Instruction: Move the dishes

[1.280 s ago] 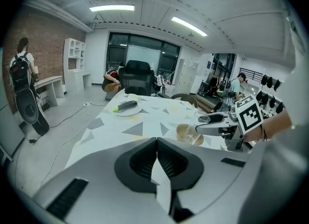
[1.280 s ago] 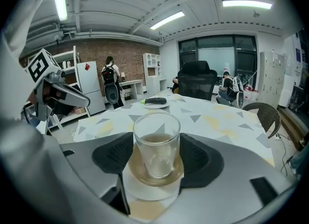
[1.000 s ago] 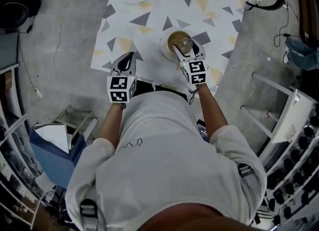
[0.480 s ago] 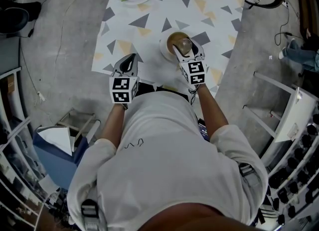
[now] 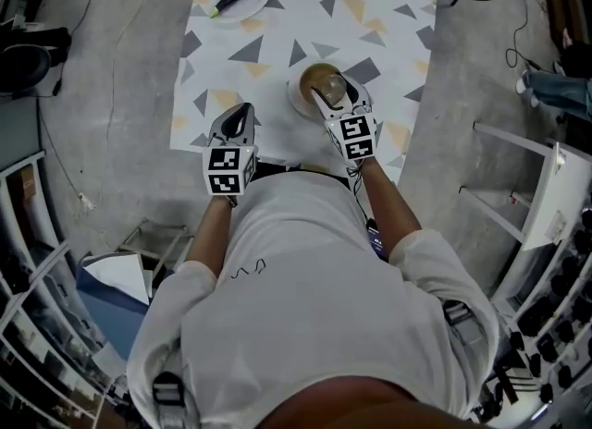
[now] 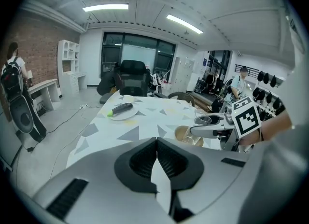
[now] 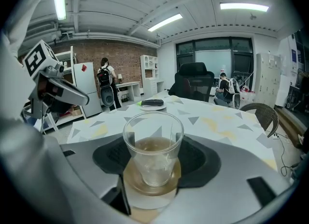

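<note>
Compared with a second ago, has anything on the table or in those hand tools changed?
Nothing visibly moved, and nothing was taken or let go. The right gripper stays closed around the glass on its saucer; the left gripper stays shut and empty; the far plate is where it was.

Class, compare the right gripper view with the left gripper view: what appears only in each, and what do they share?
Only the right gripper view: its own jaws gripping the glass, and the left gripper from outside. Only the left gripper view: its own jaws, together and empty, and the right gripper from outside. Both: the patterned table, the plate with a dark vegetable, and the glass on its saucer.
</note>
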